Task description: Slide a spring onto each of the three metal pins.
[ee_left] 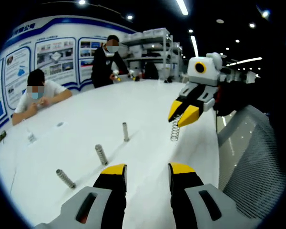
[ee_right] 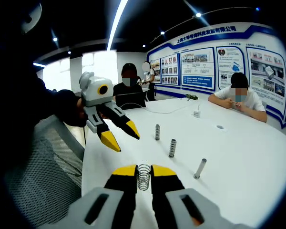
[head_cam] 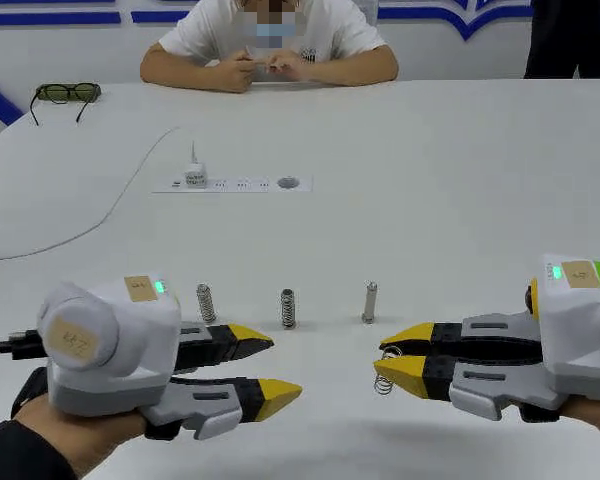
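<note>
Right tongs (head_cam: 382, 357): closed on spring (ee_right: 143, 176), gripped across its coils, ends free for threading.
Left tongs (head_cam: 284, 367): parted, empty, held clear.
Bare pin (head_cam: 370, 302): upright on table (head_cam: 460, 180), near right tongs, probably next target.
Left pin (head_cam: 206, 303), middle pin (head_cam: 288, 308): springs already on.

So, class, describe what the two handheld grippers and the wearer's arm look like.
The left gripper and right gripper have pale grey-white housings, tan stickers, green lights, and black-and-grey fingers with yellow tips. A black cable leaves the left one. The left arm wears a dark sleeve.
</note>
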A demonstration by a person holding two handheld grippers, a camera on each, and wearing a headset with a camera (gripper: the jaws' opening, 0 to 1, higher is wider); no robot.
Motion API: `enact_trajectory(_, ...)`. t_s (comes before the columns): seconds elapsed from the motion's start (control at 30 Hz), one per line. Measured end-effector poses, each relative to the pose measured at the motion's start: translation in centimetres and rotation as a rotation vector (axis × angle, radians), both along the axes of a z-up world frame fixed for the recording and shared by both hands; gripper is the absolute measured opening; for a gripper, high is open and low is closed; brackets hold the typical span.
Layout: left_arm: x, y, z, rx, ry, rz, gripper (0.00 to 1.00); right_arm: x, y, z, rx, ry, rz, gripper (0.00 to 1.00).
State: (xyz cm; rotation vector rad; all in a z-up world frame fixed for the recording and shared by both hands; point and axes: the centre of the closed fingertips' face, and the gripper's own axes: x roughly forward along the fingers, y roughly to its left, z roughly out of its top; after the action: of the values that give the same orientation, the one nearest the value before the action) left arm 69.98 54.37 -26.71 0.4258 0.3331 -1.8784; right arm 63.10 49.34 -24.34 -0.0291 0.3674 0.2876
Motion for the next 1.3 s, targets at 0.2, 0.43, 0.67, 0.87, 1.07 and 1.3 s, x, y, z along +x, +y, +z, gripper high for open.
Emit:
enact_trajectory(0.2, 1.6, 1.3, 0.2, -0.017, 0.005, 0.062, 0.39, 0.1, -0.6, 0.1, -0.010, 0.002, -0.011, 0.12)
enact_trajectory(0.43, 2.5, 2.3, 0.3, -0.042, 0.023, 0.108, 0.44, 0.6, -1.9, 0.8, -0.022, -0.005, -0.037, 0.12)
enact_trajectory(0.67, 3.1, 2.8, 0.4, -0.059, 0.031, 0.143, 0.48, 1.4, -3.5, 1.8, -0.055, -0.008, -0.068, 0.12)
enact_trajectory(0.87, 3.7, 3.3, 0.4, -0.063, 0.036, 0.172, 0.49, 2.7, -5.1, 2.7, -0.087, -0.017, -0.089, 0.12)
enact_trajectory(1.07, 3.7, 3.7, 0.3, -0.066, 0.042, 0.192, 0.53, 4.1, -7.0, 3.2, -0.108, -0.017, -0.128, 0.12)
enact_trajectory(1.3, 3.9, 3.9, 0.1, -0.070, 0.055, 0.213, 0.54, 5.6, -8.7, 2.8, -0.111, -0.011, -0.173, 0.12)
